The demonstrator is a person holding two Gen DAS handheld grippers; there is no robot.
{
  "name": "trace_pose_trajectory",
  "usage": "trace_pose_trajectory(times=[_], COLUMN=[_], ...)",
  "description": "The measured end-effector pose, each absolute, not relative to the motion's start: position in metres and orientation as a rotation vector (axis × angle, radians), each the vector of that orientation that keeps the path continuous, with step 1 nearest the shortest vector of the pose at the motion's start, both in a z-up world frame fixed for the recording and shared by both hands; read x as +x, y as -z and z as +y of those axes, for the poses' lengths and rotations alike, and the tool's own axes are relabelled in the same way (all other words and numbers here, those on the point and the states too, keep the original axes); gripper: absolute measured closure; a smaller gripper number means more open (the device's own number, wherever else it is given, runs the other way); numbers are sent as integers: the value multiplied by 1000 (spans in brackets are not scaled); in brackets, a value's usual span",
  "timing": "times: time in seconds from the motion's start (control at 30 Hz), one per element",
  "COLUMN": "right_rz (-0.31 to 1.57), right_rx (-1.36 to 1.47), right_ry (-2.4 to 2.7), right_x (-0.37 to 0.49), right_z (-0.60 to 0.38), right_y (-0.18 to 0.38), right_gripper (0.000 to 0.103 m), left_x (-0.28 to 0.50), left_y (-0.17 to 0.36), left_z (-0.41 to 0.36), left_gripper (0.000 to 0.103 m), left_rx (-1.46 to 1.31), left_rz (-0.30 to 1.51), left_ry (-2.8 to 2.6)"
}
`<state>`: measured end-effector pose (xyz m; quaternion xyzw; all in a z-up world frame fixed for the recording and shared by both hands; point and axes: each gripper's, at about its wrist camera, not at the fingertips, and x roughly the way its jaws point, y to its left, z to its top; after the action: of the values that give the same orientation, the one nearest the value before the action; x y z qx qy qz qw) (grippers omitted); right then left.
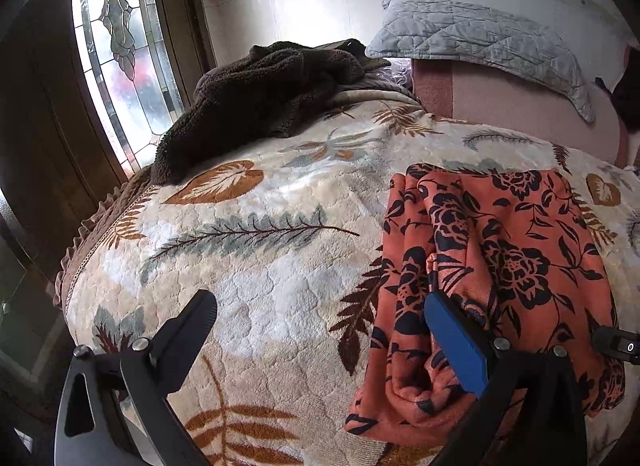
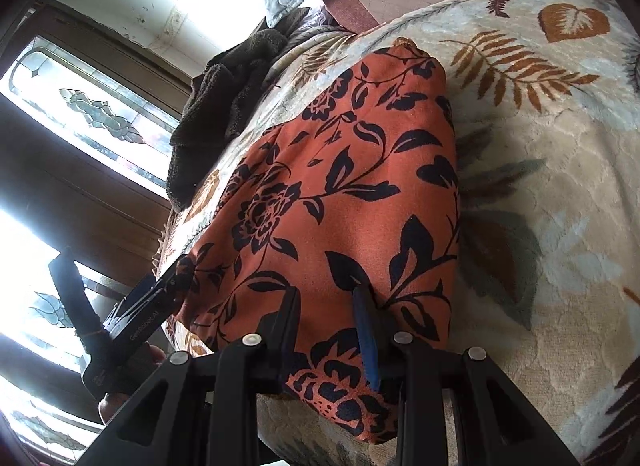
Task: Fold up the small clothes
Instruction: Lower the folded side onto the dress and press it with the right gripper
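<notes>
Left claw (image 1: 320,322) spread wide, right claw (image 2: 326,306) parted; one folded garment (image 2: 344,185) near blanket's (image 1: 256,266) front edge

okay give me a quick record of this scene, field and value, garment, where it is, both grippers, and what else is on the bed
garment: orange floral garment, partly folded, bunched along its left side
surface: leaf-print blanket on a bed
left gripper: open wide, blue-padded finger against the garment's bunched edge, other finger over the blanket
right gripper: open, fingertips at the garment's near end
other items: dark brown fleece in a heap, grey quilted pillow against the wall
</notes>
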<state>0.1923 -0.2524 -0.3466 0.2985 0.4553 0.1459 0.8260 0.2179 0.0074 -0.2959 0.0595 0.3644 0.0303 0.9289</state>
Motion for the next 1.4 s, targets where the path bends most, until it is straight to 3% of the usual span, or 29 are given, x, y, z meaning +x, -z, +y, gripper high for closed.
trace_pose_trajectory(times=[0.4, 0.73, 0.93, 1.2, 1.4], right_rz=[980, 975, 970, 972, 833], right_rx=[637, 630, 633, 654, 579], right_ry=[-330, -327, -345, -340, -316], right_x=[195, 194, 193, 193, 180], right_z=[-254, -253, -255, -260, -261], right_y=[347, 347, 348, 344, 315], right_gripper=[72, 72, 72, 72, 71], left_x=[238, 210, 236, 226, 221], left_y=[328, 269, 326, 312, 297], left_z=[11, 4, -16, -10, -5], left_gripper=[0, 0, 0, 0, 0], left_rx=[125, 55, 155, 112, 89], left_rz=[904, 658, 919, 861, 802], left_ry=[-116, -70, -53, -28, -32])
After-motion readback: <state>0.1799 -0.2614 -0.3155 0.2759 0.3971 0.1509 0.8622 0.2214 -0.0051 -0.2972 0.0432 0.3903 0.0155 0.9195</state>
